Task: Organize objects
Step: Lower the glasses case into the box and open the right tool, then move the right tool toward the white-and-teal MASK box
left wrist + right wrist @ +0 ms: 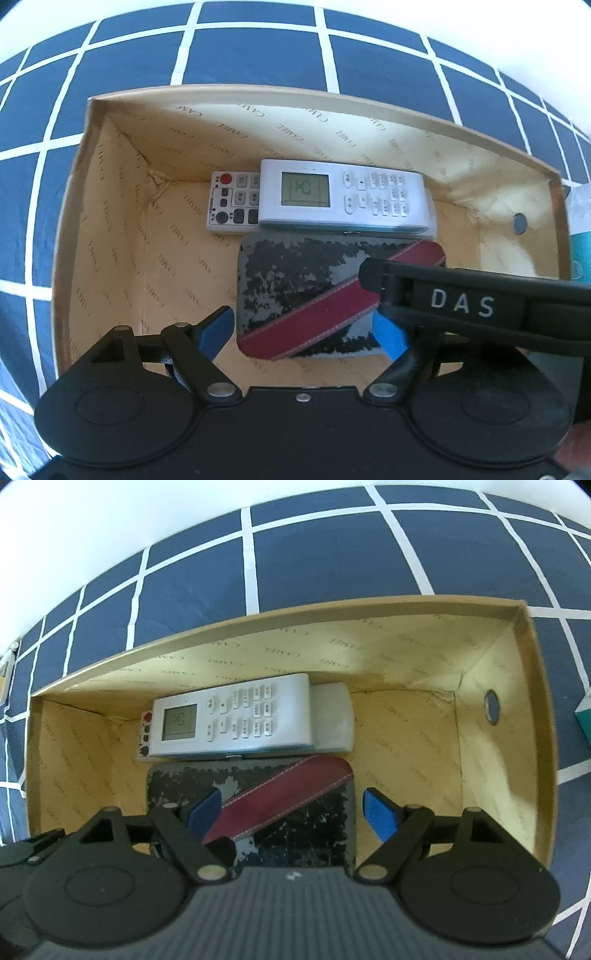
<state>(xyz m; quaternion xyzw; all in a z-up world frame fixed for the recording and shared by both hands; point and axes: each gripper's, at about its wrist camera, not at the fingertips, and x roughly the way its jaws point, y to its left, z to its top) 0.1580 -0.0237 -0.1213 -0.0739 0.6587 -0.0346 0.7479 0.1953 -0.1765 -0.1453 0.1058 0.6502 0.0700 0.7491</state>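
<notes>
Lying in a cardboard box [122, 229] [498, 760] on a navy cloth [258, 59] [314, 554] with white grid lines:

- White remote [343, 194] [236, 716] with screen, stacked on a second remote [232, 203] [332, 716], along the far wall.
- Black, peeling wallet [288, 280] [303, 812] with a diagonal red stripe, flat on the box floor, just nearer than the remotes.

Hovering above the box, pointed steeply down:

- Left gripper [306, 328]: released, blue pads either side of the wallet's near end, not visibly pressing.
- Right gripper [291, 812]: released, left pad over the wallet, right pad just beyond its right edge; nothing grasped. Seen in the left wrist view as a black finger [461, 299] marked DAS.

Beside the box on the right: teal item [583, 720], mostly cut off.
</notes>
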